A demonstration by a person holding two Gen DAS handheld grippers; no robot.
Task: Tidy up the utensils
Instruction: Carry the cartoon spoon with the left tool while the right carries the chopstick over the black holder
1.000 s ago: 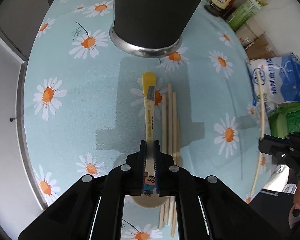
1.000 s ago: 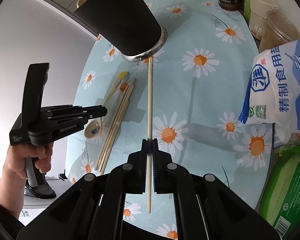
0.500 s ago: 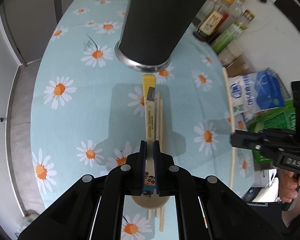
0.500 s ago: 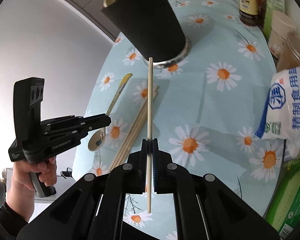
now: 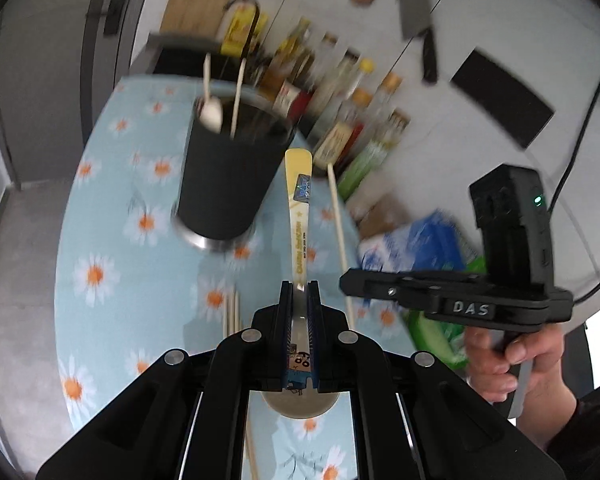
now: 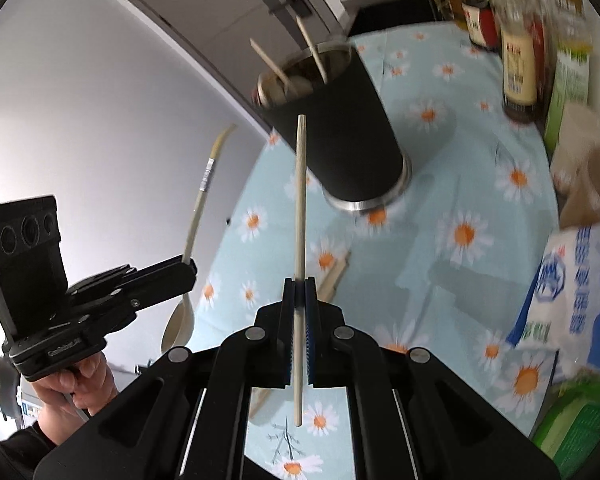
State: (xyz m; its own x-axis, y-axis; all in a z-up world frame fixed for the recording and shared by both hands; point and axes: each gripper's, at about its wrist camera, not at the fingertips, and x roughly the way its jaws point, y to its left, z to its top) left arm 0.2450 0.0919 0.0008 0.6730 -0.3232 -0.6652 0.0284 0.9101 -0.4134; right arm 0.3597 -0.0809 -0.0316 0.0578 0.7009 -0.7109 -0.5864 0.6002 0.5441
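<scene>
My left gripper is shut on a cream spoon with a yellow handle, held in the air with the handle pointing toward the black utensil cup. My right gripper is shut on a single wooden chopstick, lifted and tilted up in front of the cup. The cup holds a spoon and chopsticks. Several chopsticks lie on the daisy tablecloth. The right gripper and its chopstick also show in the left wrist view; the left gripper with the spoon shows in the right wrist view.
Sauce bottles and jars stand at the back of the table. A blue-and-white bag and a green packet lie at the right. A cleaver and a spatula hang on the wall.
Both grippers have risen well above the table and tilted up, carrying the spoon and the chopstick. The cup's open top now shows in both views.
</scene>
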